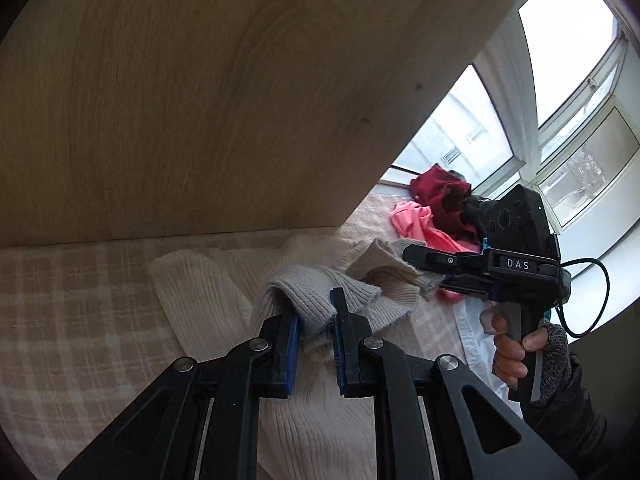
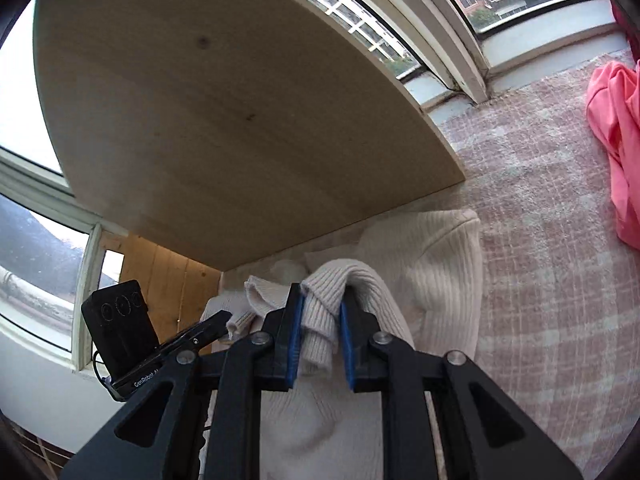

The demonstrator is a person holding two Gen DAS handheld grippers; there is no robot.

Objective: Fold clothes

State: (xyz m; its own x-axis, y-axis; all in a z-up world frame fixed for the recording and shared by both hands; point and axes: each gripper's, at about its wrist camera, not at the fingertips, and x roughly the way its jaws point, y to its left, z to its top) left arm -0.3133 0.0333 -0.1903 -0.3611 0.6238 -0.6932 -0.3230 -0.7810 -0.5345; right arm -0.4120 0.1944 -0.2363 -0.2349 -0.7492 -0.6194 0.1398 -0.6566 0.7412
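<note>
Gripping the cream sweater [image 1: 320,304] at two spots of one edge, left gripper [image 1: 316,332] and right gripper [image 2: 320,332] both clamped on knit, body draped on the bed [image 2: 560,280], likely to carry a fold over.

A cream ribbed-knit sweater [image 1: 200,300] is bunching softly between the left gripper [image 1: 316,340]'s matt black plastic fingers (blue rubbery pads). Beneath it a fuzzy checked blanket [image 1: 72,320] is lying; ahead, a smooth pale wooden headboard [image 1: 200,100] is showing faint grain.
</note>
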